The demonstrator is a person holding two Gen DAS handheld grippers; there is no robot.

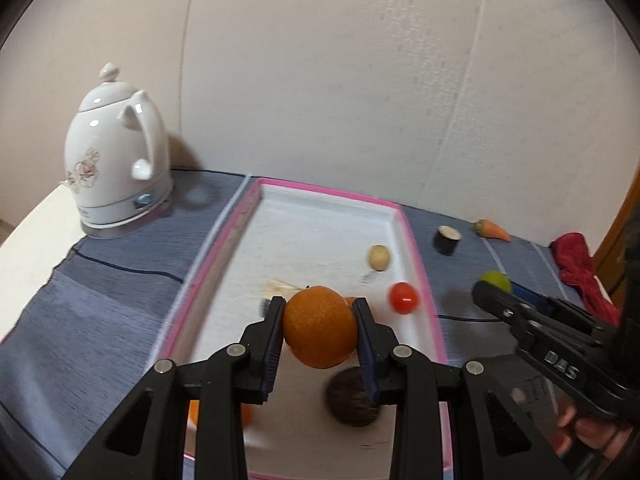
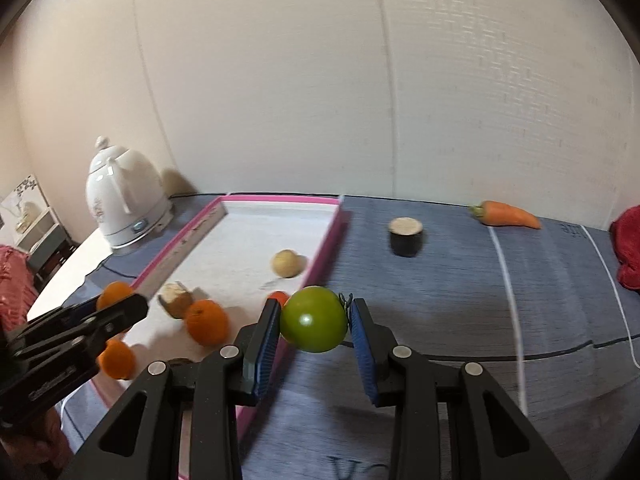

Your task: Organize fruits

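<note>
The left gripper point(image 1: 319, 328) is closed on an orange point(image 1: 320, 326) and holds it above the white tray point(image 1: 320, 216) with the pink rim, over the near half of it. The pads press the fruit on its two sides at the middle, probably so that the round fruit does not roll out.

The right gripper point(image 2: 314, 322) is closed on a green tomato point(image 2: 313, 319). It hangs over the blue cloth point(image 2: 460, 312), just outside the right rim of the tray, so this fruit is not yet inside.

In the tray lie already a small yellowish fruit point(image 2: 287, 263) near the right rim, a red tomato point(image 1: 404, 298) beside the same rim, another orange point(image 2: 207, 322), a brown fruit point(image 2: 176, 299) and a dark round one point(image 1: 352, 398) near the front edge. Collecting there seems well advanced.

On the cloth, well apart from the tray, stay a carrot point(image 2: 508, 215) near the back edge and a dark cut piece point(image 2: 406, 236); these look like vegetables, maybe left out on purpose. A white kettle point(image 1: 116, 160) stands at the back left corner.
</note>
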